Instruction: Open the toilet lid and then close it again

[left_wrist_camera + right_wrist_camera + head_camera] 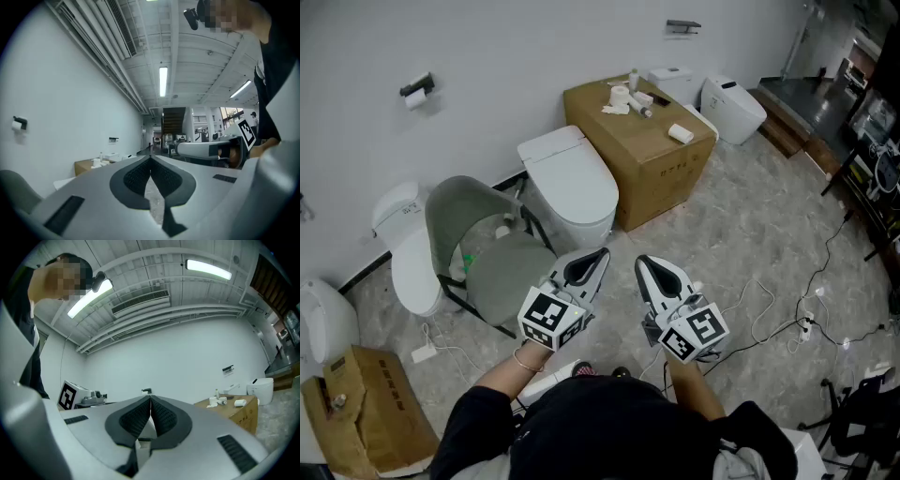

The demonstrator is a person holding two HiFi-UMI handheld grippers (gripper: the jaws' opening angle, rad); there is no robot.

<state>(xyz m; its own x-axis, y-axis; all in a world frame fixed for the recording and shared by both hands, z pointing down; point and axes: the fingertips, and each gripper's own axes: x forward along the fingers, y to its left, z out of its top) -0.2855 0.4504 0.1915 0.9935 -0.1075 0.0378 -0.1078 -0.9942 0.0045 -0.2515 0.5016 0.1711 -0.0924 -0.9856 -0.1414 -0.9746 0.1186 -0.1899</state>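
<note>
A white toilet (570, 180) stands against the wall with its lid down. In the head view both grippers are held close to the person's body, short of the toilet and apart from it. My left gripper (598, 255) is shut with nothing between its jaws, and it points toward the toilet's front. My right gripper (643, 264) is beside it, also shut and empty. In the left gripper view the dark pads (138, 177) meet at the tips, and the right gripper (211, 150) shows beyond them. The right gripper view shows its pads (164, 417) pressed together.
A cardboard box (649, 150) with paper rolls on top stands right of the toilet. A grey chair (483, 253) is at its left, with another white toilet (411, 246) beyond. A third toilet (732, 108) sits far right. Cables (787, 323) trail on the floor.
</note>
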